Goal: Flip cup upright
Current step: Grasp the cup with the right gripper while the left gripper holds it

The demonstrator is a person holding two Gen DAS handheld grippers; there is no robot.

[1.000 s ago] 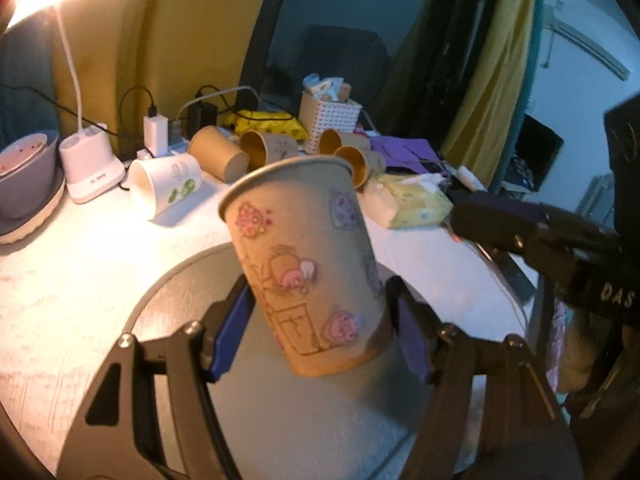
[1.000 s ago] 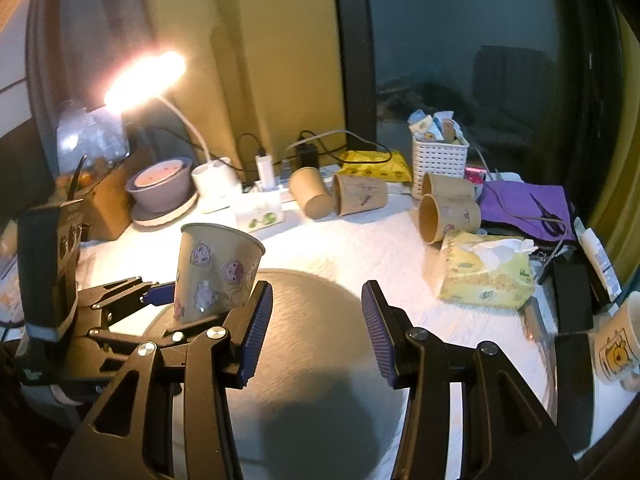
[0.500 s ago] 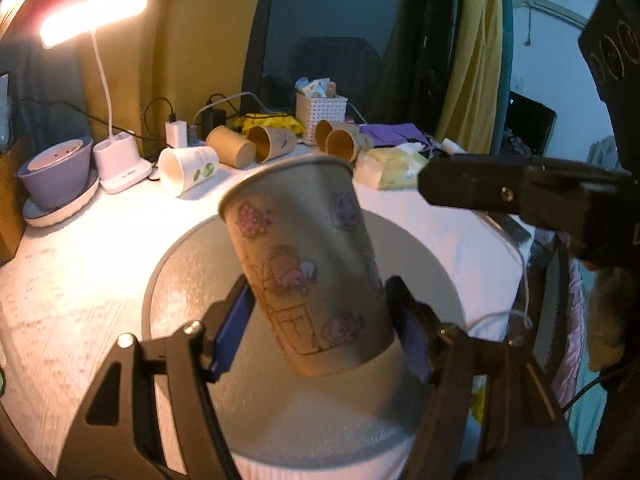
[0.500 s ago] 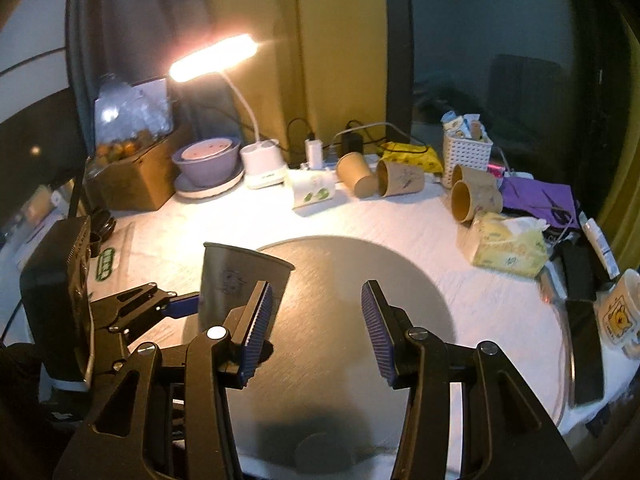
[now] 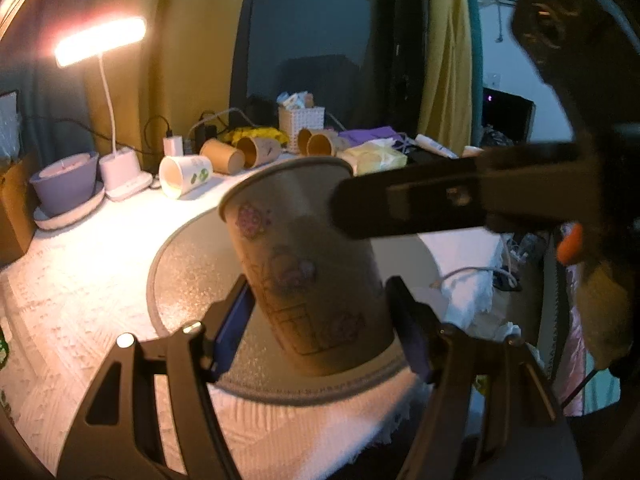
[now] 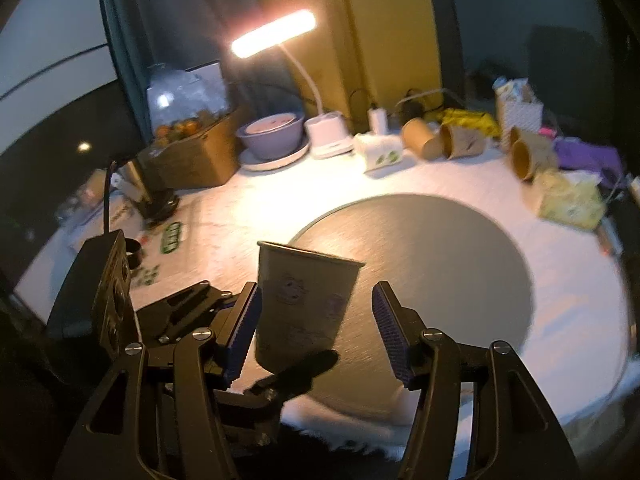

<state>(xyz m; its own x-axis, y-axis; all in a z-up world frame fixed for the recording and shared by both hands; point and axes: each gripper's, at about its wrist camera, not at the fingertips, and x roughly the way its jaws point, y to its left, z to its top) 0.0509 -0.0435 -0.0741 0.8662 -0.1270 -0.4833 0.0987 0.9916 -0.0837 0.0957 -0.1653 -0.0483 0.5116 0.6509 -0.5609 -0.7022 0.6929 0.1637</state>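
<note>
Nearest to us, the left gripper [image 5: 320,320] is clamped on the lower body of the printed paper cup [image 5: 308,264], which we hold mouth-up above the near edge of the round grey mat [image 6: 460,248]. The cup's long axis runs close to vertical, rim leaning slightly away and to the left. The right gripper [image 6: 316,332] stands wide and holds nothing; in its own view the cup sits between its fingers, nearer the left pad [image 6: 242,332], apart from the right one. We judge that setting the cup down falls to the left gripper alone. Farther off, several paper cups [image 5: 224,156] lie on their sides beside the desk lamp [image 5: 100,40]. Compared with a second ago, both grippers have drawn back toward the table's near edge and the right one now frames the cup.
</note>
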